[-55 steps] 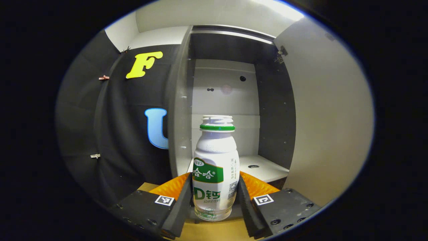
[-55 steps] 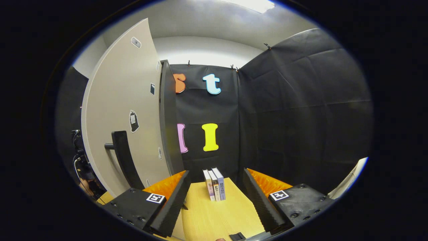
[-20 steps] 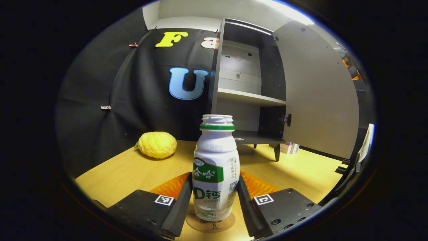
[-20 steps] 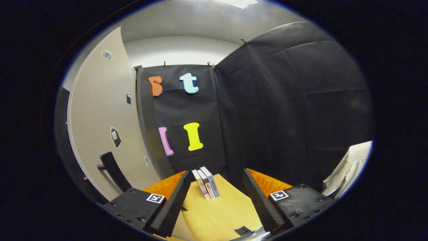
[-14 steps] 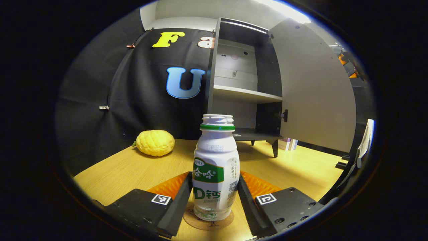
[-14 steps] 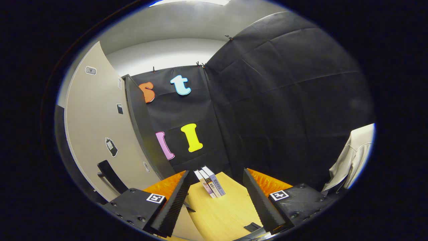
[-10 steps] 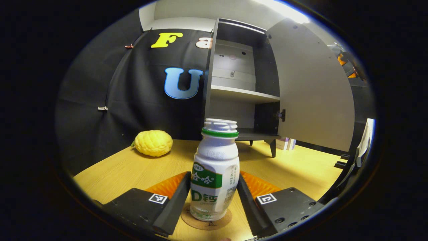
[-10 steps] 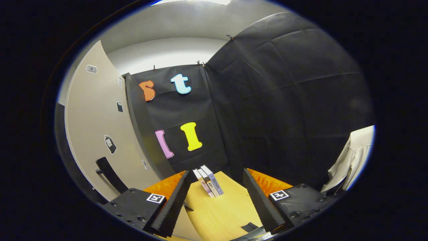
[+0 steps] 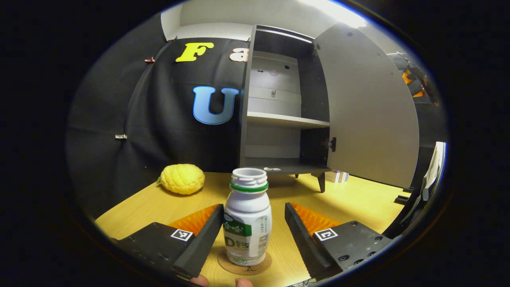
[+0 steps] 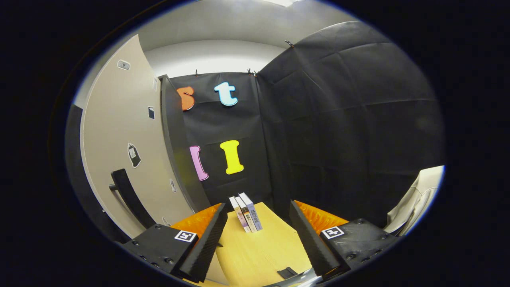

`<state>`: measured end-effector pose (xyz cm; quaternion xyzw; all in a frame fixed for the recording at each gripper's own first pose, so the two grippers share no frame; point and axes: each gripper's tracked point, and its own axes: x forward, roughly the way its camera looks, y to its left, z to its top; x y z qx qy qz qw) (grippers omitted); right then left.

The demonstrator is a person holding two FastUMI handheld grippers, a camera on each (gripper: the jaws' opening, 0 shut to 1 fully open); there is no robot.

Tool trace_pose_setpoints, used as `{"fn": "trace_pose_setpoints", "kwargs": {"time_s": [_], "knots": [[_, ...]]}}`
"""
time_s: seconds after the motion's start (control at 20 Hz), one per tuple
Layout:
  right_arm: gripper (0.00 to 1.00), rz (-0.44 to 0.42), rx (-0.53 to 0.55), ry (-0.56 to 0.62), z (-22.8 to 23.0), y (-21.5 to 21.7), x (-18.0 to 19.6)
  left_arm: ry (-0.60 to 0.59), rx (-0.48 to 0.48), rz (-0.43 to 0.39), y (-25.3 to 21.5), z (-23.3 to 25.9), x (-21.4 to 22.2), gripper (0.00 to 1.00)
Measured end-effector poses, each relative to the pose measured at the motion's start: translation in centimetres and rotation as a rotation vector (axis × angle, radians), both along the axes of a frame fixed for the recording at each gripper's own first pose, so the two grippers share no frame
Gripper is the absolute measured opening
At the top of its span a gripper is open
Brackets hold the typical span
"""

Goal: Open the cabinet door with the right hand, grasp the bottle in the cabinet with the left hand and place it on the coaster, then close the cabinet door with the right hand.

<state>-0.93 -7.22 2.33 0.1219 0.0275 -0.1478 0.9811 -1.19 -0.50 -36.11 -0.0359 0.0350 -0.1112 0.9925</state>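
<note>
White bottle [image 9: 247,223] on coaster [image 9: 244,264], left gripper [image 9: 252,233] jaws spread clear

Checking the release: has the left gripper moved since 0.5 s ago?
Yes. The left gripper has opened and backed away from the bottle, which stands on the coaster looking smaller.

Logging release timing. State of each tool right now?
Left tool: open, bottle stands free on coaster.
Right tool: open, empty.
</note>
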Motion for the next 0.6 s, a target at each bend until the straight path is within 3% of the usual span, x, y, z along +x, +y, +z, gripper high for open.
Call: {"fn": "trace_pose_setpoints", "kwargs": {"time_s": [0.25,0.6], "knots": [[0.98,0.041,-0.063,-0.006,0.2,-0.1,0.5,-0.036,0.003,0.027,0.8,6.7,-0.2,0.95],[0.98,0.074,-0.068,-0.029,0.7,0.7,1.1,-0.088,-0.038,0.017,-1.3,18.4,-0.6,0.95]]}}
